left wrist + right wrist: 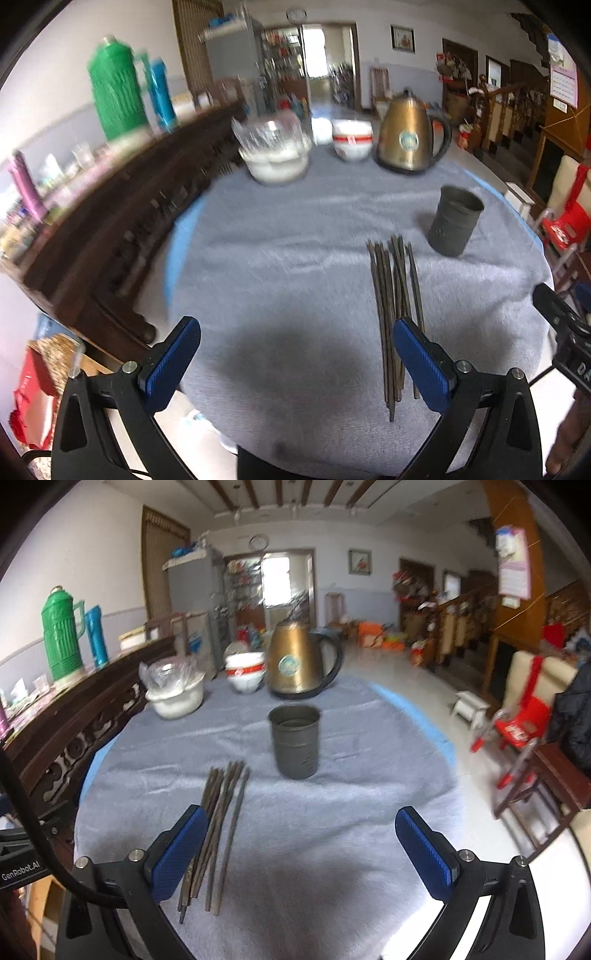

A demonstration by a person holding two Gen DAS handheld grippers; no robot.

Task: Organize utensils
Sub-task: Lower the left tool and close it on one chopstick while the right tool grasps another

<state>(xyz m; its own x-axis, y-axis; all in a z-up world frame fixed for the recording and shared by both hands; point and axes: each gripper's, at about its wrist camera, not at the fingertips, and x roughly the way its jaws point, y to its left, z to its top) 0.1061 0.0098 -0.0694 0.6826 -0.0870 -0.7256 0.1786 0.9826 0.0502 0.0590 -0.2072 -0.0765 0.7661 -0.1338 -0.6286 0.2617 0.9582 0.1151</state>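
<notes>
A bundle of dark chopsticks (pixel 218 830) lay loose on the grey cloth of the round surface (pixel 332 794), tips pointing roughly toward a grey metal cup (pixel 295 740) that stood upright and empty just beyond them. Farther back stood a brass-coloured kettle (pixel 299 661), a white bowl with a red band (pixel 245 672) and a bowl holding crumpled plastic (pixel 177 694).

The left hand-held gripper (pixel 295 365) hovered over the near end of the surface with its jaws spread wide and nothing between them; the chopsticks (pixel 397 314) ran just under its right finger. The right hand-held gripper (pixel 301 849) was likewise wide open and empty, with the bundle passing beside its left finger. Neither tool appeared to touch the sticks, though the near ends were partly hidden behind the blue pads.

Judging by the layout, the job had not yet begun: the sticks likely belonged in the cup. Several things could go wrong from here. The sticks were thin, overlapping and lay flat on soft cloth, so a closing grip might catch only some, or pinch the fabric and drag it. A grasp near one end could let the bundle fan out or droop. The cup looked light and tall, so a sideways knock from angled sticks could tip it. The left view was blurred, making fine alignment hard to judge.
</notes>
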